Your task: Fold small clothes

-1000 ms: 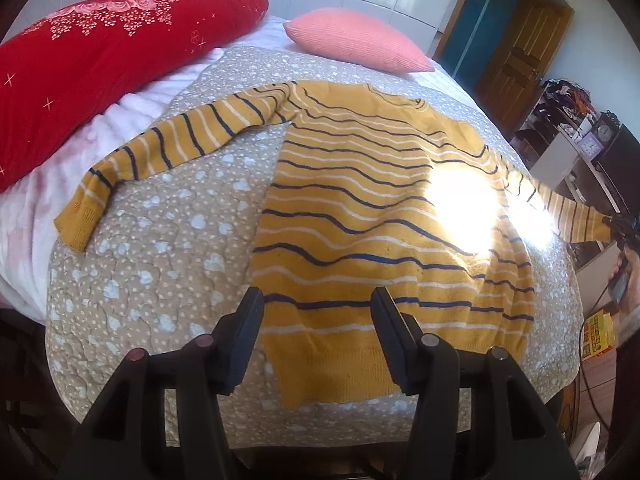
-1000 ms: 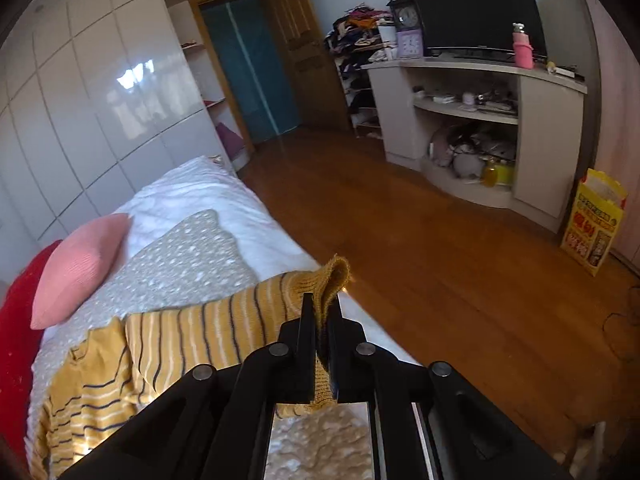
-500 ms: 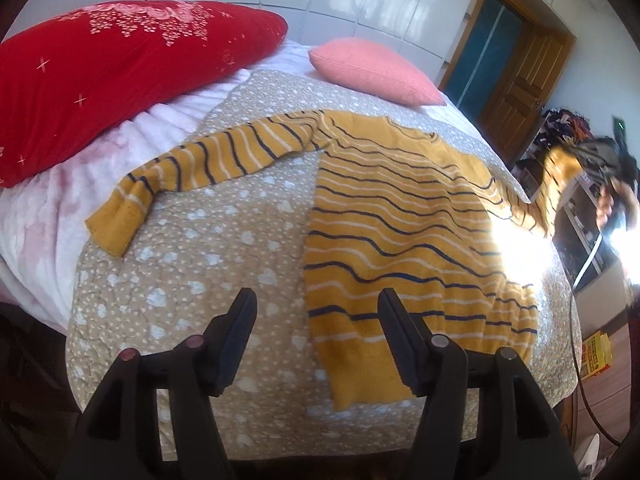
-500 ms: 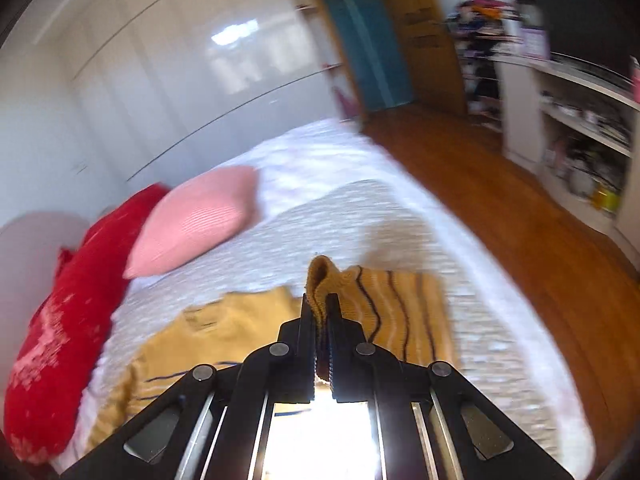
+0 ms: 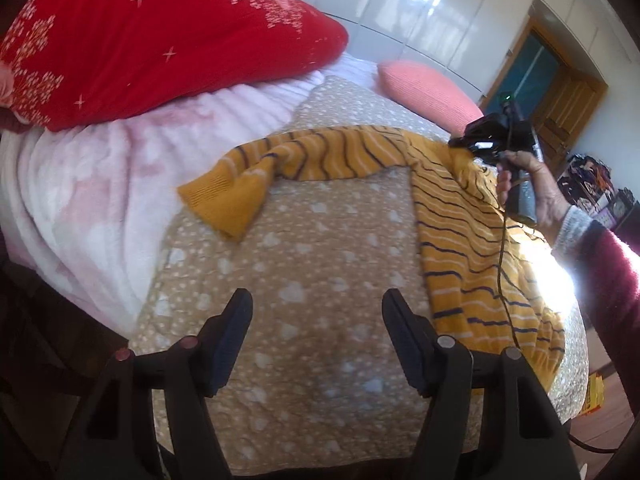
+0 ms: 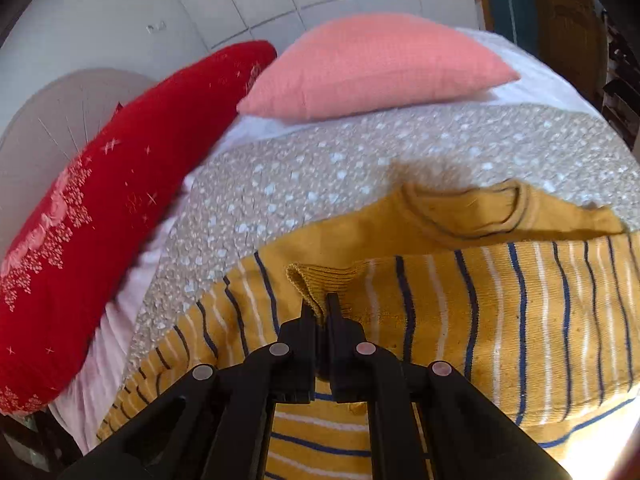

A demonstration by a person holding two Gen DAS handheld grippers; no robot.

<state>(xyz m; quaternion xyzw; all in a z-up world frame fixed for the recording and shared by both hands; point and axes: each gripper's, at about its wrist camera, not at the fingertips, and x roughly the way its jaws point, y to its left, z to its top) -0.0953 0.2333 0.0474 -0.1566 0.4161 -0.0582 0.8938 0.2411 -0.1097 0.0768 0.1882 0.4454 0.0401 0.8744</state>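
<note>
A yellow sweater with navy and white stripes (image 5: pixel 460 232) lies flat on the patterned bedspread (image 5: pixel 320 264). Its left sleeve (image 5: pixel 280 160) stretches out toward the red pillow, cuff (image 5: pixel 224 200) lying flat. My left gripper (image 5: pixel 316 324) is open and empty, low over the bedspread, short of that cuff. My right gripper (image 6: pixel 322 312) is shut on the right sleeve's cuff (image 6: pixel 316 280); that sleeve (image 6: pixel 500 304) is folded across the sweater's chest below the collar (image 6: pixel 464 216). The right gripper also shows in the left wrist view (image 5: pixel 492 140), over the sweater's shoulder.
A big red pillow (image 5: pixel 152 40) lies at the left of the bed and a pink pillow (image 6: pixel 372 64) at the head. A pink blanket (image 5: pixel 92 200) lies beside the bedspread. A wooden door (image 5: pixel 568 100) stands beyond the bed.
My right gripper has carried the right cuff inward over the sweater's body, folding the sleeve across the chest. My left gripper has moved left, off the hem, toward the left sleeve.
</note>
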